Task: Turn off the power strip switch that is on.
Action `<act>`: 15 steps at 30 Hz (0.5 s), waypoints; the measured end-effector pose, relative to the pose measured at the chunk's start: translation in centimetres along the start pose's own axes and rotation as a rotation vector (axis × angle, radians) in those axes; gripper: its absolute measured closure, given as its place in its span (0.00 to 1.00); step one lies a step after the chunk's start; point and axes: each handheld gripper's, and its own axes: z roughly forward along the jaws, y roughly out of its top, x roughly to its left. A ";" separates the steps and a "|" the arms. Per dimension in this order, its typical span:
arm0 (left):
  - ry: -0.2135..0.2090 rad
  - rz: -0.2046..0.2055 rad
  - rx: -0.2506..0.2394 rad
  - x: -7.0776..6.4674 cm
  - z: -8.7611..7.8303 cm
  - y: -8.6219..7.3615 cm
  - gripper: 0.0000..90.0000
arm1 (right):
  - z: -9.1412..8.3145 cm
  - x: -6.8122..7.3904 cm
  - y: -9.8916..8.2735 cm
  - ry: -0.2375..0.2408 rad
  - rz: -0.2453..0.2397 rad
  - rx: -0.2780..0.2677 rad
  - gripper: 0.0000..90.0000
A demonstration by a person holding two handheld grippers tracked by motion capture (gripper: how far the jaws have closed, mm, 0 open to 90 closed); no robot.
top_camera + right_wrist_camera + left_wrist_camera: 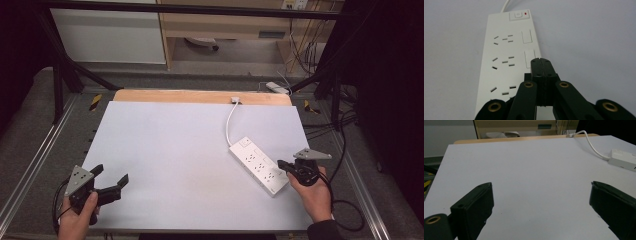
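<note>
The desk (165, 150) is carrying a white sheet that is covering most of its top, leaving a wooden strip (200, 96) exposed along the upper edge. A white power strip (258, 165) is lying flat at right of centre, its cable (230, 122) running toward the upper edge.

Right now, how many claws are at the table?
2: the left claw, jaws wide open, sits at the white table's near left corner; the right claw, shut, rests by the power strip's near end.
</note>
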 end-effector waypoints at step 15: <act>-0.001 0.001 0.003 0.0 0.0 0.0 0.06 | 0.0 0.0 -0.4 -0.008 -0.001 0.034 1.00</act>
